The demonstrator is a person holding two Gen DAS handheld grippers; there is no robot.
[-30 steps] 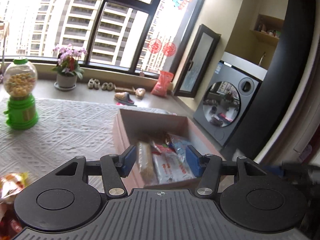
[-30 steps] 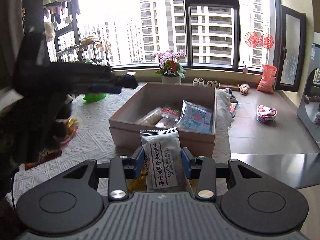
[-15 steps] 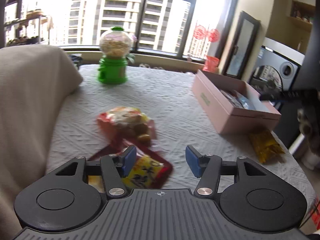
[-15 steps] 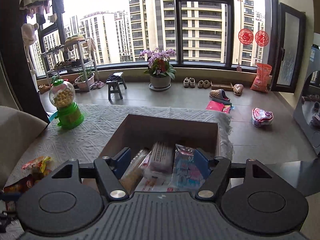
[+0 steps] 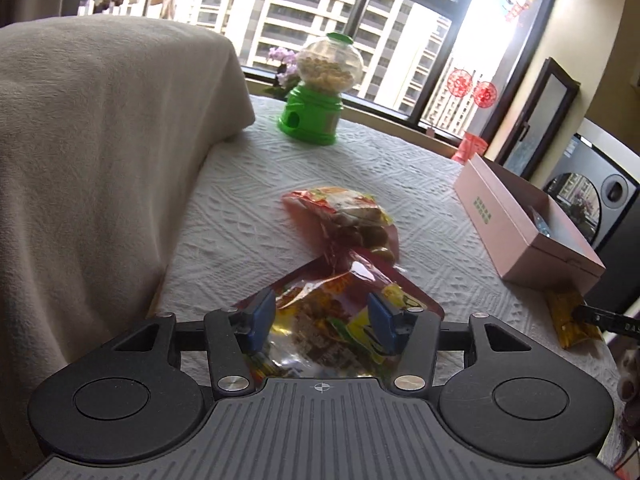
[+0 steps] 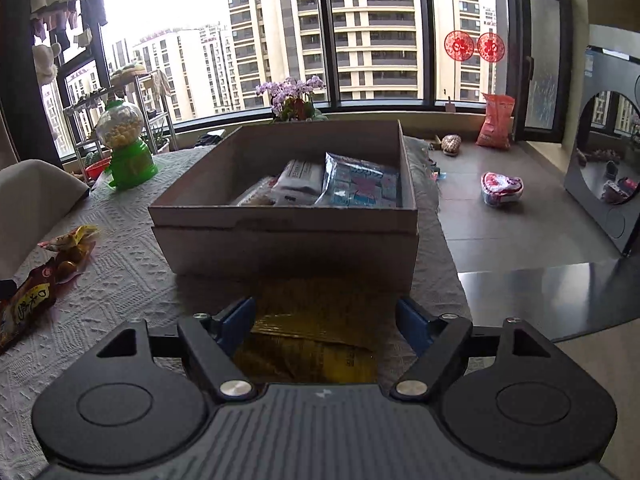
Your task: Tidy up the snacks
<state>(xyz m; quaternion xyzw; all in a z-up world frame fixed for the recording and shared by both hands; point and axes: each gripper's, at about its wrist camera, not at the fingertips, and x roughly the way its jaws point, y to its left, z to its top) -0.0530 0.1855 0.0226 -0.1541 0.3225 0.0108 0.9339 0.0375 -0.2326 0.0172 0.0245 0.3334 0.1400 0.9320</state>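
My left gripper (image 5: 322,316) is open, its blue fingers on either side of a red and yellow snack bag (image 5: 332,320) lying on the white tablecloth. A second red snack bag (image 5: 344,220) lies just beyond it. My right gripper (image 6: 326,322) is open wide over a yellow snack bag (image 6: 312,344) that lies on the cloth against the near wall of the pink cardboard box (image 6: 288,240). The box holds several packets, among them a white one (image 6: 300,180) and a blue one (image 6: 360,184). The box (image 5: 520,220) also shows at the right in the left wrist view.
A green candy dispenser (image 5: 320,92) stands at the far side of the table. A beige covered chair back (image 5: 100,160) rises at the left. The table edge (image 6: 448,264) runs right of the box, with tiled floor below. Two red bags (image 6: 44,276) lie left.
My left gripper swung away from the box and came down over the red and yellow bag. My right gripper let the white packet go into the box, opened, then dropped to the yellow bag.
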